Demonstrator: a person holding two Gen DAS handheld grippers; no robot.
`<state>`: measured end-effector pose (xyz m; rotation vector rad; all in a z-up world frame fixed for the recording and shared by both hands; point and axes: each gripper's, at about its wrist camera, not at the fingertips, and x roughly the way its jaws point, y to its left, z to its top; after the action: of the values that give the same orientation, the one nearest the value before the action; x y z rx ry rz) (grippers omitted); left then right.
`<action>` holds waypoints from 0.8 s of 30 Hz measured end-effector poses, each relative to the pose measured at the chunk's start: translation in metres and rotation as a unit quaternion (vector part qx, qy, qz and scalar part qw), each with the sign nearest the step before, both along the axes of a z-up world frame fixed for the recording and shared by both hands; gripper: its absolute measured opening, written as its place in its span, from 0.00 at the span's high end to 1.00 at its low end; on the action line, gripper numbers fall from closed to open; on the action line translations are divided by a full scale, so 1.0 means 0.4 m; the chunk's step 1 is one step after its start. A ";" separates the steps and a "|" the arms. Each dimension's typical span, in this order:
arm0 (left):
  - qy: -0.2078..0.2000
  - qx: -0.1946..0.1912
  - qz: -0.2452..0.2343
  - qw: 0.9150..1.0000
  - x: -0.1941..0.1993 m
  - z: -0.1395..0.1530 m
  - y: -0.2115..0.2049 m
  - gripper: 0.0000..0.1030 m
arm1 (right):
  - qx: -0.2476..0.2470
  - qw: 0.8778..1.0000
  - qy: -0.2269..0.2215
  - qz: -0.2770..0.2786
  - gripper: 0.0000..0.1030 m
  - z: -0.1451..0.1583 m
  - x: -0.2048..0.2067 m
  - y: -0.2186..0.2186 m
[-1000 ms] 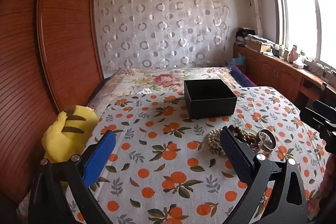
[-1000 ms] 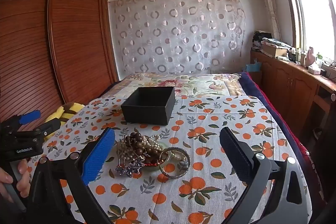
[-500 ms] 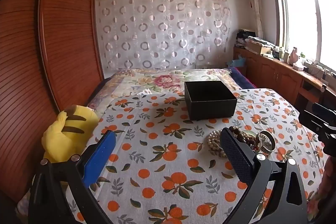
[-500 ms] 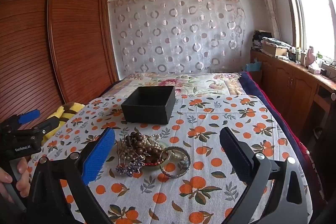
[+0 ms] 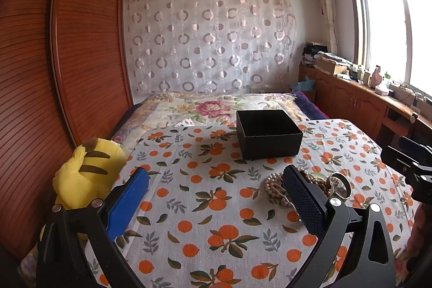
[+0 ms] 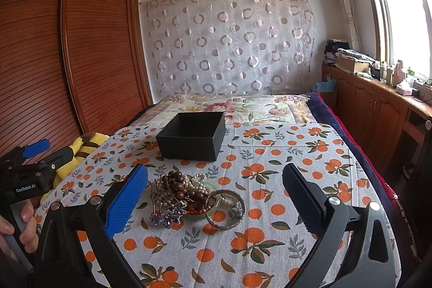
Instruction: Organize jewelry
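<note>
The jewelry pile is located on the tablecloth, in front of the box.

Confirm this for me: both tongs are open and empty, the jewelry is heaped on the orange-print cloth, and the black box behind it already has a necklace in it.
One thing is off: the black box shows no necklace; what shows of its inside in the right wrist view is bare. The rest holds: the left tongs and right tongs are open and empty, and the jewelry lies heaped on the orange-print cloth.
</note>
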<state>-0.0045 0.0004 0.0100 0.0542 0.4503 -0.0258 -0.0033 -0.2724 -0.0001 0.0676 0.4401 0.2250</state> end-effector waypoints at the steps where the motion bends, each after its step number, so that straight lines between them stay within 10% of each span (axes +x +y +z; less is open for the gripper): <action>1: 0.000 0.000 0.000 1.000 0.000 0.001 0.000 0.06 | 0.000 1.000 0.000 0.000 0.02 0.000 0.000 0.000; 24: -0.002 -0.002 0.000 1.000 -0.001 0.001 0.003 0.06 | 0.000 1.000 -0.001 0.000 0.02 0.002 -0.002 -0.001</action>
<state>-0.0047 0.0015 0.0105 0.0500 0.4461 -0.0269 -0.0041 -0.2729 0.0008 0.0677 0.4380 0.2249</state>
